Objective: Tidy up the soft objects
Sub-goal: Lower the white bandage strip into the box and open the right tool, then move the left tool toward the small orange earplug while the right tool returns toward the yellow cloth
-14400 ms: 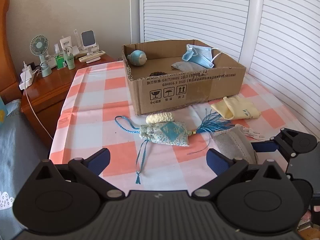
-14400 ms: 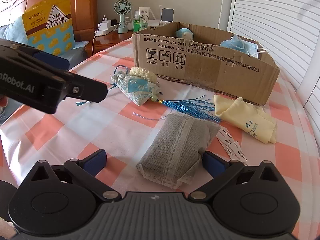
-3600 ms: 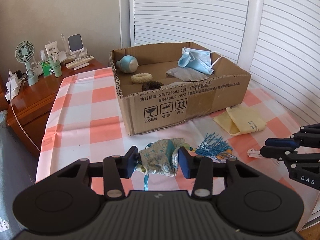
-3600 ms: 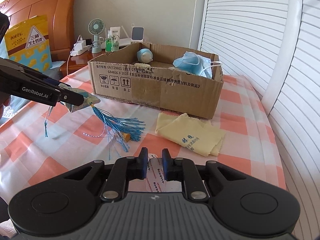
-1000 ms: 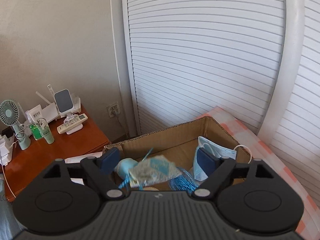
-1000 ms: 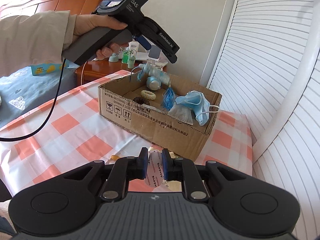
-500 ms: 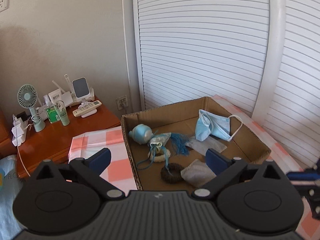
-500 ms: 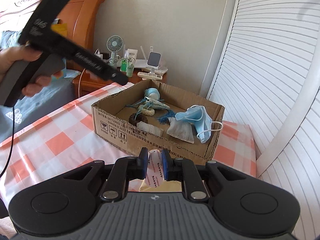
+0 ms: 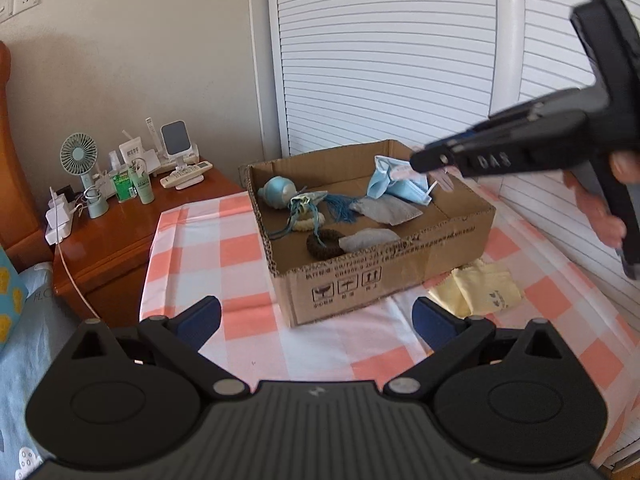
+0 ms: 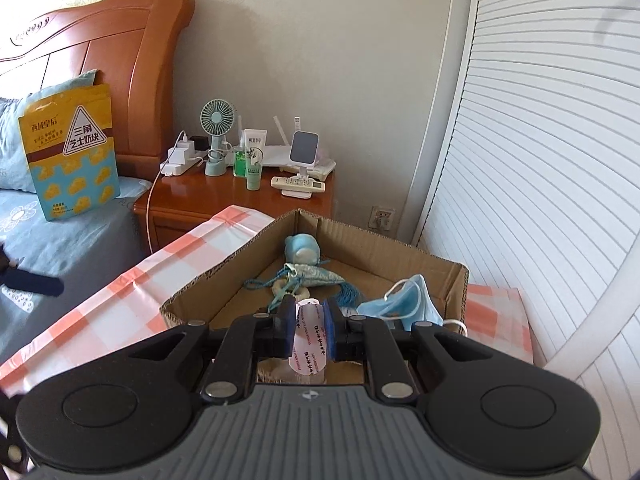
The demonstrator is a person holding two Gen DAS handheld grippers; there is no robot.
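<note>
Checked tablecloth carries 1 cardboard box and 1 yellow cloth.

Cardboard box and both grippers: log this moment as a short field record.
container: cardboard box, open top, on the checked tablecloth
in box: blue face mask, tasselled sachet, dark hair tie, two grey pouches, round blue toy
outside box: yellow cloth, on the cloth beside the box
left gripper: open, nothing between its fingers
right gripper: shut on a bandage strip, over the box
next, likely: release the strip into the box
</note>
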